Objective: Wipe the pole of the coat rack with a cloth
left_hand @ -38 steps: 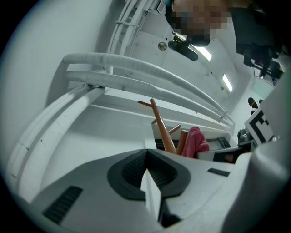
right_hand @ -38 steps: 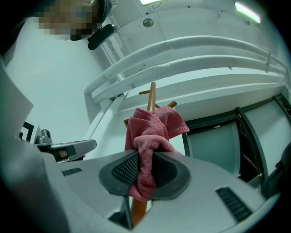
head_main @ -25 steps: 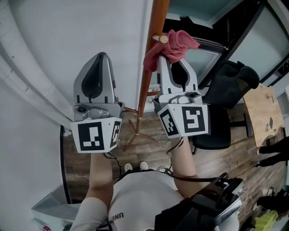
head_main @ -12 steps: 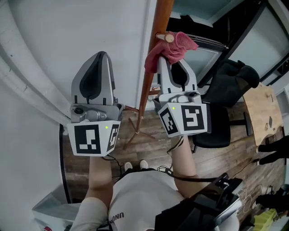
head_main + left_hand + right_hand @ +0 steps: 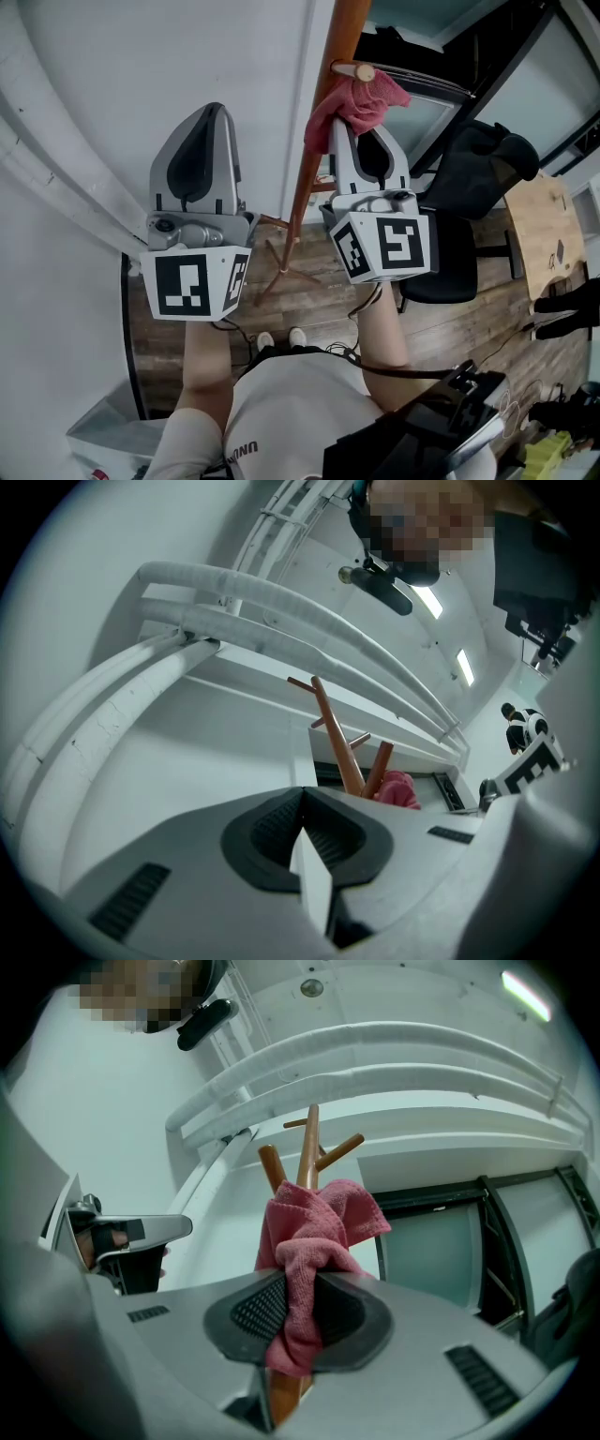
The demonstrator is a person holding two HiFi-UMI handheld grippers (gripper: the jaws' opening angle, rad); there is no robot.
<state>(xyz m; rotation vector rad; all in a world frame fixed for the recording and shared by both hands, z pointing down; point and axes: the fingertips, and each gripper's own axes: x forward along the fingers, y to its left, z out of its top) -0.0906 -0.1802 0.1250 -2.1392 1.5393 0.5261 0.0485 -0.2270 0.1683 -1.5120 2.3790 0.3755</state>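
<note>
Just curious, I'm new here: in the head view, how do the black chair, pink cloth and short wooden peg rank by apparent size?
1. black chair, largest, despite standing far below.
2. pink cloth, nearer the camera.
3. short wooden peg, clearly smallest.

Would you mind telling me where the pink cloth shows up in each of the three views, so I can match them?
Head view: pink cloth at top centre, against the wooden pole.
Left gripper view: cloth small, right of centre, beside the pole.
Right gripper view: cloth at centre, held in the right gripper jaws.
Shared landmark: the wooden pole.
</note>
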